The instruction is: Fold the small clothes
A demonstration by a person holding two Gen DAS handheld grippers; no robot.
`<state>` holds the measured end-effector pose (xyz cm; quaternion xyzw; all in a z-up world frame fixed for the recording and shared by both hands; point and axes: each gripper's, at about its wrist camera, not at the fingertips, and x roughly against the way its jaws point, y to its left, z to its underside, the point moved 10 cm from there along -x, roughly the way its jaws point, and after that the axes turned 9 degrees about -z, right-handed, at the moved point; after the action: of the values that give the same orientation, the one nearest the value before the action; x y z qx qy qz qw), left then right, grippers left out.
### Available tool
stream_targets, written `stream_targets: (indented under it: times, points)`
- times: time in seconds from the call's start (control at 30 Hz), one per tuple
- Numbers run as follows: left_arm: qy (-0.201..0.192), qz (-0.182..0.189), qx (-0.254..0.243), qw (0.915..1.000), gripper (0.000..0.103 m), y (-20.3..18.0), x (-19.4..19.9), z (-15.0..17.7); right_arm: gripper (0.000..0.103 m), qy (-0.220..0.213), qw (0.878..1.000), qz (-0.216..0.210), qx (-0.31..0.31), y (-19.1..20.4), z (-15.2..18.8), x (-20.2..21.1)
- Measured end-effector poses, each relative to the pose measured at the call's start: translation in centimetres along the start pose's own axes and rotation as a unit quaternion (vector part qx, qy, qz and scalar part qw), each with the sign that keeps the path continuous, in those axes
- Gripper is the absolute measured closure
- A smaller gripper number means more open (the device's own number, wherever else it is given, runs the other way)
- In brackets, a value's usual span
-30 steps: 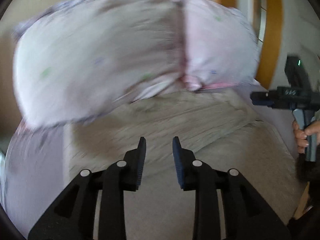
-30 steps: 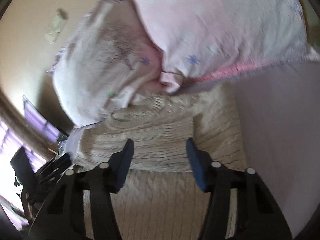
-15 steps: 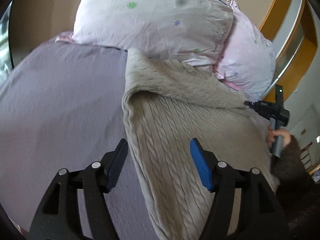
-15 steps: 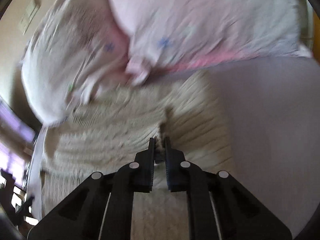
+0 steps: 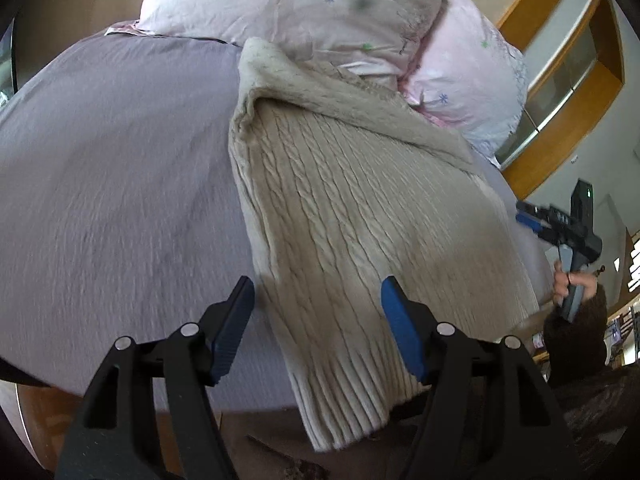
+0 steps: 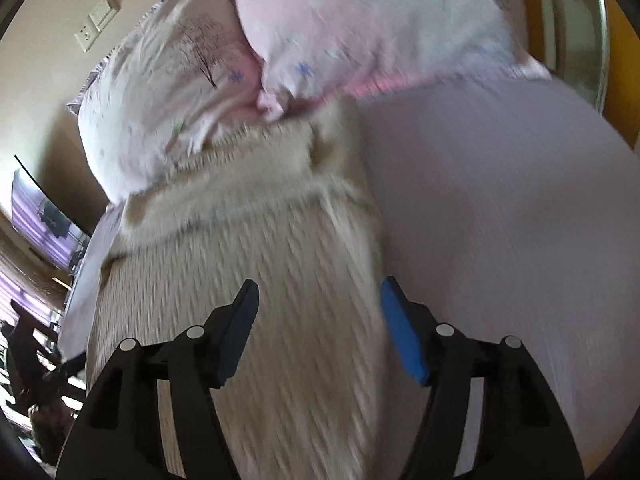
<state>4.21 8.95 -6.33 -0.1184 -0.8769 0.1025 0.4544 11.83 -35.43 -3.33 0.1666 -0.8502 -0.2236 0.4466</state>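
Observation:
A beige cable-knit sweater (image 5: 352,208) lies on the lilac bed sheet (image 5: 120,184), its top part folded down in a band near the pillows. It hangs a little over the bed's near edge. My left gripper (image 5: 316,300) is open and empty, above the sweater's lower left edge. My right gripper (image 6: 316,300) is open and empty over the sweater (image 6: 256,280) near its right edge. It also shows at the right of the left wrist view (image 5: 560,224), held in a hand.
Two pale pink printed pillows (image 5: 320,4) lie at the head of the bed, touching the sweater's top. They also show in the right wrist view (image 6: 280,48). A wooden window frame (image 5: 560,60) is at the right. A wall socket (image 6: 96,20) sits above the pillows.
My right gripper was shut on the sweater's fabric half a second ago, has let go and opened, and pulled back. My left gripper opened earlier and has drawn back toward the bed's near edge.

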Motion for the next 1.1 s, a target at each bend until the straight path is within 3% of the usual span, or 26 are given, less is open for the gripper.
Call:
stream_targets:
  times: [0.13, 0.23, 0.3, 0.37, 0.47, 0.63, 0.77, 0.9, 1.0, 1.1]
  points:
    - [0.001, -0.007, -0.012, 0.9999, 0.046, -0.6, 0.7, 1.7, 0.048, 0.024, 0.999, -0.033, -0.027, -0.3, 4.9, 2.0]
    - [0.002, -0.028, -0.024, 0.9993, 0.068, -0.8, 0.8, 2.5, 0.055, 0.038, 0.996, -0.068, -0.034, 0.8, 8.1, 2.7]
    - [0.007, -0.027, -0.022, 0.9994, 0.089, -0.9, 0.7, 3.0, 0.063, 0.04, 0.994, -0.099, -0.029, 1.9, 9.6, 3.1]
    - [0.006, -0.018, -0.017, 0.9997, 0.092, -0.9, 0.7, 3.2, 0.094, 0.059, 0.99, -0.125, -0.03, 2.6, 11.0, 2.9]
    - [0.007, 0.003, -0.007, 0.9999, 0.094, -0.9, 0.7, 3.1, 0.094, 0.058, 0.983, -0.17, -0.041, 3.3, 11.4, 2.9]
    - [-0.014, 0.057, 0.016, 0.9981, 0.094, -0.8, 1.7, 1.0, 0.094, -0.026, 0.966, -0.255, -0.045, 5.5, 6.0, 5.8]
    - [-0.07, 0.093, 0.038, 0.9925, 0.094, 0.0, 3.3, -4.8, 0.094, -0.082, 0.952, -0.29, -0.045, 6.8, -0.6, 6.5]
    - [-0.105, 0.103, 0.068, 0.9868, 0.094, 1.1, 1.5, -13.6, 0.094, -0.138, 0.943, -0.297, -0.062, 7.0, -9.2, 3.8]
    - [-0.117, 0.077, 0.106, 0.9845, 0.094, 2.7, -3.3, -20.4, 0.094, -0.159, 0.944, -0.262, -0.121, 4.9, -15.2, -1.9]
    - [-0.096, 0.05, 0.143, 0.9838, 0.093, 4.5, -8.6, -24.0, 0.092, -0.142, 0.961, -0.162, -0.172, 1.1, -17.8, -8.4]
